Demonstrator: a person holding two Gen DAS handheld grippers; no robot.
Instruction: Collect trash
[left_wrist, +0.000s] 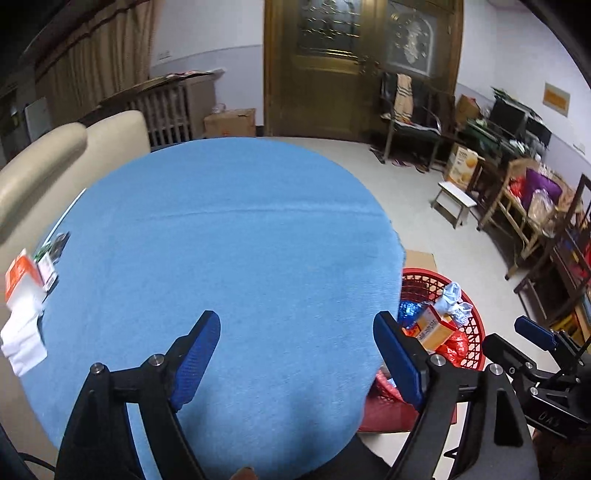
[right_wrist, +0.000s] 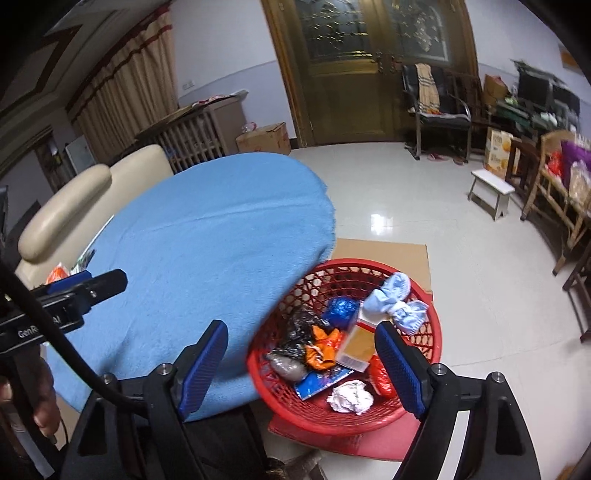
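Two pairs of tongs are up in the air, and both are wide apart with nothing between them. The left gripper hangs over the blue cloth on the round table, and the right gripper hangs just past the cloth's edge, above the red basket on the floor beside the table. Lots of trash is already in the red basket: a crumpled white paper, a yellow box, a shiny blue wrapper, an orange wrapper, a black bag and a pale blue bundle. More bits lie at the far left edge of the blue cloth, well apart from the left gripper: an orange and white box and a white folded tissue. I think these are the next things to pick up. The orange and white box looks light and a bit stiff, so a pinch across its thin sides should work, but a hard squeeze could crush it. The white folded tissue looks soft and floppy and very light, so it is best to pinch it in the middle where it is thick, or it may slip out and flutter down
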